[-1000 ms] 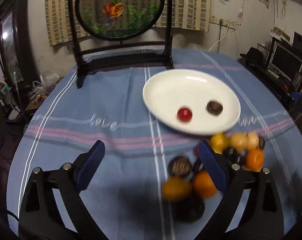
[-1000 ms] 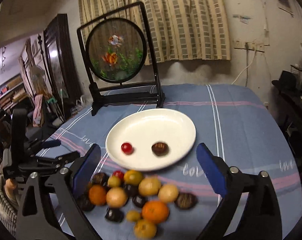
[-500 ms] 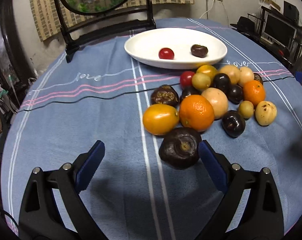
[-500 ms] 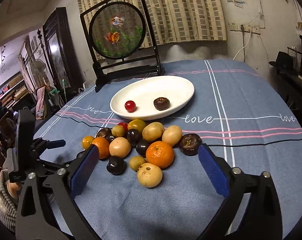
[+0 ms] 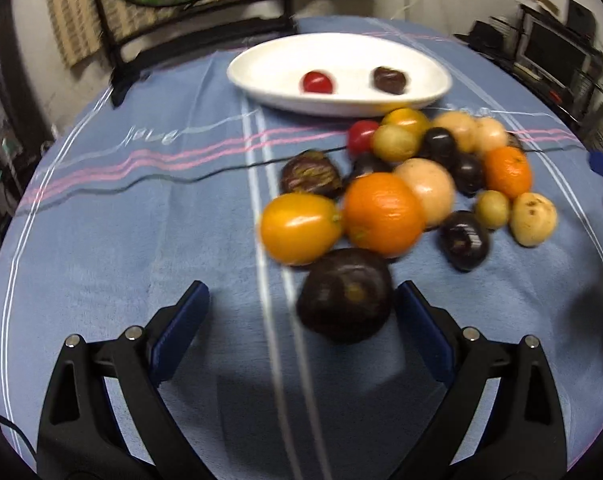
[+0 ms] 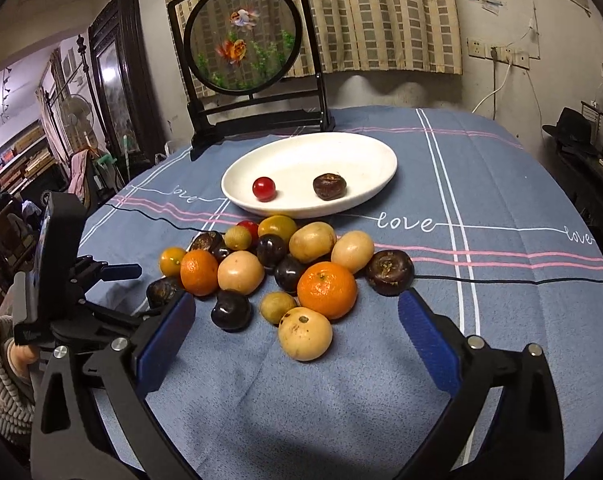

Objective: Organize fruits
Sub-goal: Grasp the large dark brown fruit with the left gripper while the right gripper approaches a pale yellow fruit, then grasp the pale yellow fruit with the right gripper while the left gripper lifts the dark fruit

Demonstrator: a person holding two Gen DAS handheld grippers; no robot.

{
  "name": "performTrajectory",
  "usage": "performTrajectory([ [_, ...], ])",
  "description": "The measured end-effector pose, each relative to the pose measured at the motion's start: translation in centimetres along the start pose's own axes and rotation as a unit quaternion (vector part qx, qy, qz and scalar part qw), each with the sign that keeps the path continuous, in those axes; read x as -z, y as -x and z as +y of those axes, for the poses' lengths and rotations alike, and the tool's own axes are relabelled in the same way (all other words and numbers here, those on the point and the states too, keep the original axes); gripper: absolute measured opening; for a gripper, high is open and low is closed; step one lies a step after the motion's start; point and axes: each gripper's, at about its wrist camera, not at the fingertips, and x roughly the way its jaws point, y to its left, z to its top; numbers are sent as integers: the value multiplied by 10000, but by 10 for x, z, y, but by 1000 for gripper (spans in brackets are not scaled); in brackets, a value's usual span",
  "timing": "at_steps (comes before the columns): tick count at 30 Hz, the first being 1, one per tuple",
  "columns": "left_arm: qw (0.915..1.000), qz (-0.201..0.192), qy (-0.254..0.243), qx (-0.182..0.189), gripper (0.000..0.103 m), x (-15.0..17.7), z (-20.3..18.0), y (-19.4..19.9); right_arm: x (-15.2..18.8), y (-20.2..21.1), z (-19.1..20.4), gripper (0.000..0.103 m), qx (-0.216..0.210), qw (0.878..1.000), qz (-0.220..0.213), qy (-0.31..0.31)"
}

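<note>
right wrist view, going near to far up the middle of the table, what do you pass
pale yellow fruit → large orange → white plate, holding a red cherry tomato and a dark brown fruit → goldfish screen on its black stand

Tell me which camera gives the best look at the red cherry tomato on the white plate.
The right wrist view: the red cherry tomato is sharp, round and unobstructed on the white plate. The left wrist view also shows it on the plate, but smeared by motion blur.

A lived-in home. Beige checked curtains (image 6: 381, 16) hang behind a round goldfish-embroidered screen in a black stand (image 6: 243, 36). A standing fan (image 6: 76, 110) stands beside cluttered shelves.
</note>
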Motion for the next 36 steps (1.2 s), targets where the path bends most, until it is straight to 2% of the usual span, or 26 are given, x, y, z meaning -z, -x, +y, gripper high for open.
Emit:
performTrajectory([
  [2, 9998, 37, 181, 16, 97, 0, 9, -1, 1, 0, 0, 102, 18, 10000, -5, -4],
  [5, 9982, -15, 435, -401, 97, 2, 24, 2, 0, 0, -2, 102, 102, 9999, -23, -14],
  [8, 9968, 103, 763, -200, 97, 4, 37, 0, 1, -3, -3, 102, 65, 10000, 53, -34],
  [14, 9983, 77, 562, -107, 95, 3, 30, 1, 7, -15, 1, 102, 163, 9994, 288, 93],
  [16, 9986, -16, 524, -95, 91, 3, 30, 4, 9, -19, 1, 102, 176, 9991, 371, 90],
  [19, 9988, -26, 489, -63, 80, 4, 28, 5, 12, -22, -1, 100, 149, 9989, 443, 49],
  [20, 9989, -13, 473, -54, 70, 5, 26, 5, 12, -23, -2, 97, 148, 9988, 469, 40],
  [21, 9990, 16, 454, -22, 64, 5, 25, 4, 13, -25, -2, 93, 140, 9986, 509, 29],
  [25, 9994, -10, 349, -9, 59, 6, 19, 5, 16, -34, -2, 81, 82, 9971, 753, 29],
  [29, 9996, -9, 292, -2, 56, 6, 17, 5, 16, -40, -5, 73, 17, 9959, 902, -48],
  [31, 9997, -14, 257, 7, 54, 6, 16, 5, 17, -43, -7, 73, 0, 9953, 968, -88],
  [36, 9997, -36, 226, 49, 48, 6, 15, 6, 18, -50, -6, 60, -92, 9938, 1098, -135],
])
